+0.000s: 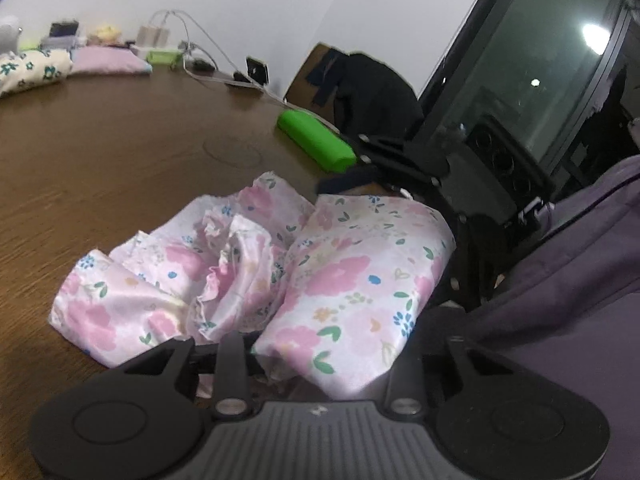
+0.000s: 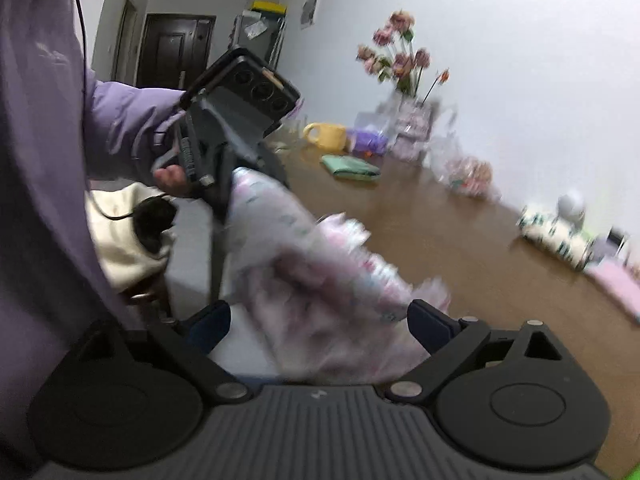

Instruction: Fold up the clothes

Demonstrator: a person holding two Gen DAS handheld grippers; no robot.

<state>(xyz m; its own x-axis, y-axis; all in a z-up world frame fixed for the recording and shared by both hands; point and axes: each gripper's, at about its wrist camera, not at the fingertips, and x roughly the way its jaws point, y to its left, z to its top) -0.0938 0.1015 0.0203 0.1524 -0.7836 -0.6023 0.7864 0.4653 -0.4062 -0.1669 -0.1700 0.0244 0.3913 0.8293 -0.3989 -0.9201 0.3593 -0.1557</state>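
Note:
A pink floral garment (image 1: 256, 276) lies bunched on the brown wooden table (image 1: 100, 168), one part draped over the near edge. In the left wrist view my left gripper (image 1: 316, 364) sits right at the cloth, which covers its fingertips, so its state is unclear. My right gripper (image 1: 360, 184) reaches in at the garment's far right corner. In the right wrist view the garment (image 2: 320, 300) is blurred and lies between the wide-apart fingers of my right gripper (image 2: 320, 320). My left gripper (image 2: 228, 200) shows there held at the cloth's far end.
A green roll (image 1: 316, 140) lies near the table's right edge. Folded floral cloth (image 1: 28, 70), a pink pillow (image 1: 108, 62) and cables (image 1: 224, 76) sit at the far end. A flower vase (image 2: 404, 92), yellow mug (image 2: 326, 134) and green cloth (image 2: 350, 166) line the wall.

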